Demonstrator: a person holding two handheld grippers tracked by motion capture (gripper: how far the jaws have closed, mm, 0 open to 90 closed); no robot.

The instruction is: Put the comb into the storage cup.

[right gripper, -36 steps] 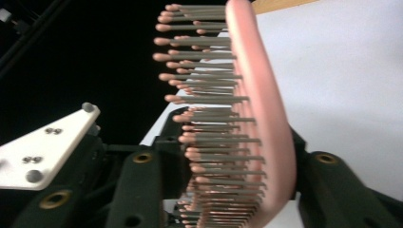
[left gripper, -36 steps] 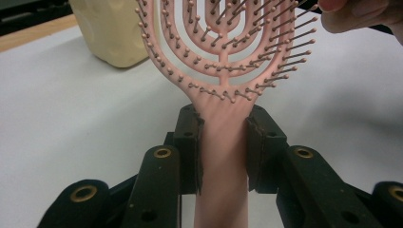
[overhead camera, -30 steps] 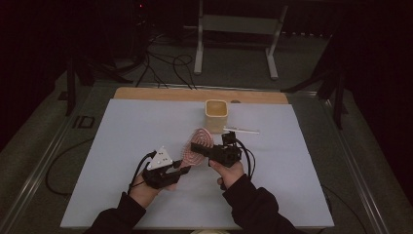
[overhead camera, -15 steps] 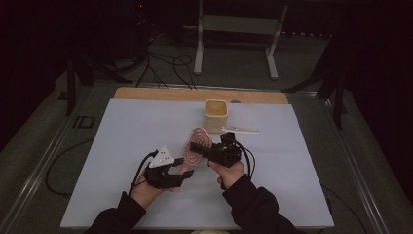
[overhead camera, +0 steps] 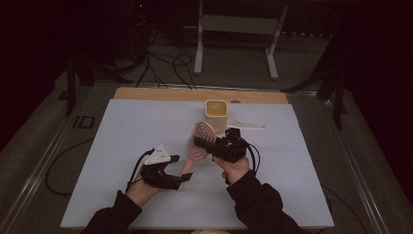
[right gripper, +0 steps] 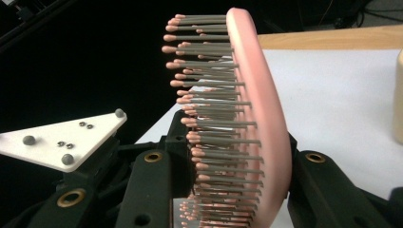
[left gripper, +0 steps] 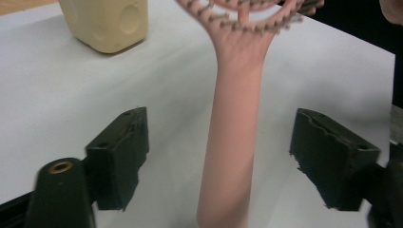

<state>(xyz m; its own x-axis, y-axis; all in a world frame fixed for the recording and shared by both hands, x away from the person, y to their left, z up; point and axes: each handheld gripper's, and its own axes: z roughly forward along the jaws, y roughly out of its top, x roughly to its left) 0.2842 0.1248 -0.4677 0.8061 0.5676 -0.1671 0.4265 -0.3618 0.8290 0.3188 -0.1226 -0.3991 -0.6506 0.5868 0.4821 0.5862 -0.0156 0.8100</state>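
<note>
right gripper (overhead camera: 204, 143): jaws clamped on the head of the pink plastic paddle hairbrush (overhead camera: 197, 146), grey bristles with pink tips, held off the white table sheet (overhead camera: 122, 131).
left gripper (overhead camera: 182, 168): jaws just opened, standing apart either side of the brush handle (left gripper: 233, 142), not touching it.
container: cream square plastic cup (overhead camera: 216, 113) behind the brush; contents can't tell.
</note>
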